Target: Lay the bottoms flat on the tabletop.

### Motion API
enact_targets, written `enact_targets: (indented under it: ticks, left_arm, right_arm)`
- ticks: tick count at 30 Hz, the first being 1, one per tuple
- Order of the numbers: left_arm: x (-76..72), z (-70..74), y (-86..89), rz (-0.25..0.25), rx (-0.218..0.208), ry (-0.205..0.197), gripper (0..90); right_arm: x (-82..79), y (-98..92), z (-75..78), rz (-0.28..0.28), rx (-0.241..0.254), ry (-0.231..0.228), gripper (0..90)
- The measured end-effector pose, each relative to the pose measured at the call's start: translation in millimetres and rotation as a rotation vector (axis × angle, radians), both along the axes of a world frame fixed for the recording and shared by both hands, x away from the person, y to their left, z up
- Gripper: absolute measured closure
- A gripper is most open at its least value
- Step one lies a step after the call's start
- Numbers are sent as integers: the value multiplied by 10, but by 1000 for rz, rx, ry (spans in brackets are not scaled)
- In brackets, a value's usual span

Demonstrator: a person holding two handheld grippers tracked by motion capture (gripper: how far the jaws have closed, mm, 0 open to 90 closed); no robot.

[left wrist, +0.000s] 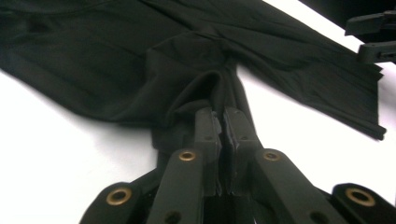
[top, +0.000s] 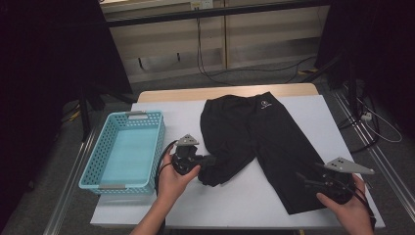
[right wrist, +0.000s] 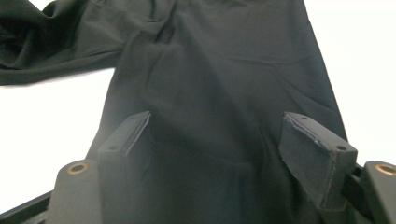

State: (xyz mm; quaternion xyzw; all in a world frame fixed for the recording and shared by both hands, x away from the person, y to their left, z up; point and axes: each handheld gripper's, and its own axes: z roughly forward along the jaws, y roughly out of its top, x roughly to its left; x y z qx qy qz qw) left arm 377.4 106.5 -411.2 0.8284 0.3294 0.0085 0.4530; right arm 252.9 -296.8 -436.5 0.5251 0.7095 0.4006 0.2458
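Observation:
A pair of black shorts (top: 254,132) lies spread on the white table cover, waistband at the far side, with a small white logo near it. My left gripper (top: 208,160) is shut on the bunched end of the shorts' left leg (left wrist: 205,88); in the left gripper view its jaws (left wrist: 220,114) meet with a fold of cloth pinched between them. My right gripper (top: 304,178) is at the hem of the right leg, near the table's front right. Its jaws (right wrist: 224,135) stand wide apart over the flat black cloth (right wrist: 219,60), with neither pad pressing on it.
A light blue plastic basket (top: 93,156) stands on the left side of the table with nothing in it. Bare white table cover (top: 235,200) lies between the two hands. Behind the table, cables run across the floor, with dark stands at both sides.

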Motion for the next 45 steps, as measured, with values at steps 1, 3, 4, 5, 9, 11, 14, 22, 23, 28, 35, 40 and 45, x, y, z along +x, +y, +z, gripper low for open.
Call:
enact_targets:
  ticks: [1, 3, 4, 5, 9, 11, 14, 22, 23, 28, 35, 40, 45]
  left_arm:
    - [2, -5, 15, 8, -3, 0, 853]
    - [12, -16, 46, 18, -6, -1, 851]
    - [19, -20, 61, 25, -5, 0, 849]
    - [25, -28, 73, 35, -9, -3, 848]
    - [59, -69, 117, 68, -4, 1, 844]
    - [81, -110, 140, 98, 4, -2, 820]
    - [104, -147, 174, 122, 24, -12, 766]
    - [121, -178, 199, 145, 49, -51, 344]
    - [116, -178, 189, 144, 50, -50, 311]
    - [99, -159, 164, 125, 70, -54, 212]
    - [74, -161, 172, 114, 89, -50, 165]
    - [57, -139, 163, 109, 86, -59, 158]
    - [51, -130, 172, 113, 82, -56, 154]
  right_arm:
    - [10, 24, 3, 6, 3, 2, 260]
    - [32, 70, 10, 27, 5, 1, 260]
    - [43, 95, 18, 50, 7, 3, 260]
    - [51, 120, 29, 66, 6, 0, 260]
    - [102, 213, 49, 96, 20, -6, 258]
    - [144, 255, 37, 110, 25, 1, 252]
    - [204, 327, 27, 132, 33, 10, 237]
    - [381, 599, -17, 199, 15, 40, 251]
    - [406, 644, -16, 210, 16, 40, 251]
    - [519, 878, -20, 267, 0, 41, 250]
    - [618, 1079, -62, 291, -16, 46, 214]
    - [651, 1184, -90, 309, -25, 54, 223]
    - [698, 1319, -124, 320, -11, 65, 249]
